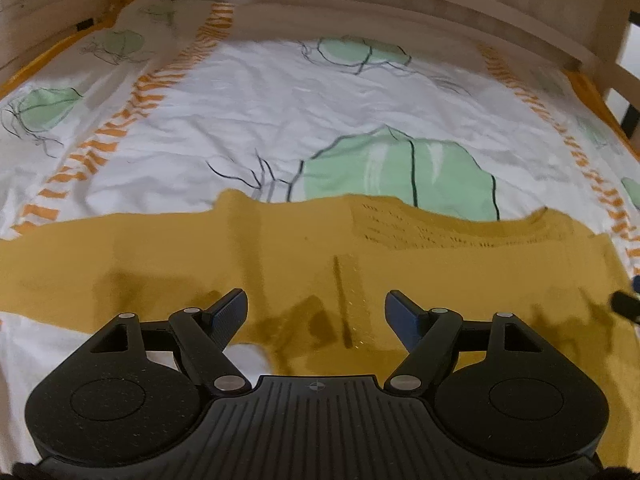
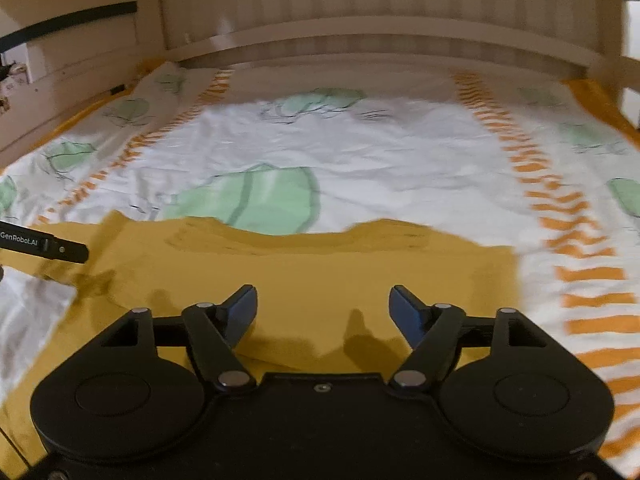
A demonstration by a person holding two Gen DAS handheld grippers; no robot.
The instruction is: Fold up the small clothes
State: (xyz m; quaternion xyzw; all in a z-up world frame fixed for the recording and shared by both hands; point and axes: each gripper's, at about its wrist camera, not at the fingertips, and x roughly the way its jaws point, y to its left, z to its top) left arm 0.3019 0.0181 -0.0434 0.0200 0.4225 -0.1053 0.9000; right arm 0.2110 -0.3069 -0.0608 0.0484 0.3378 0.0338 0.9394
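Blurring yellow garment [image 2: 320, 280], hem hidden

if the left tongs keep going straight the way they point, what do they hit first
Most likely the mustard-yellow garment lying flat on the printed bedsheet. The left tongs stand open above it with nothing between them; depth is hard to judge.

a matt mustard knit top [image 1: 280, 264] with a ribbed, openwork neckline lies under the matt black, stippled plastic left gripper [image 1: 316, 312], on a crinkled printed cotton sheet [image 1: 248, 104], with a smooth pale wooden bed frame [image 1: 360, 8] beyond.
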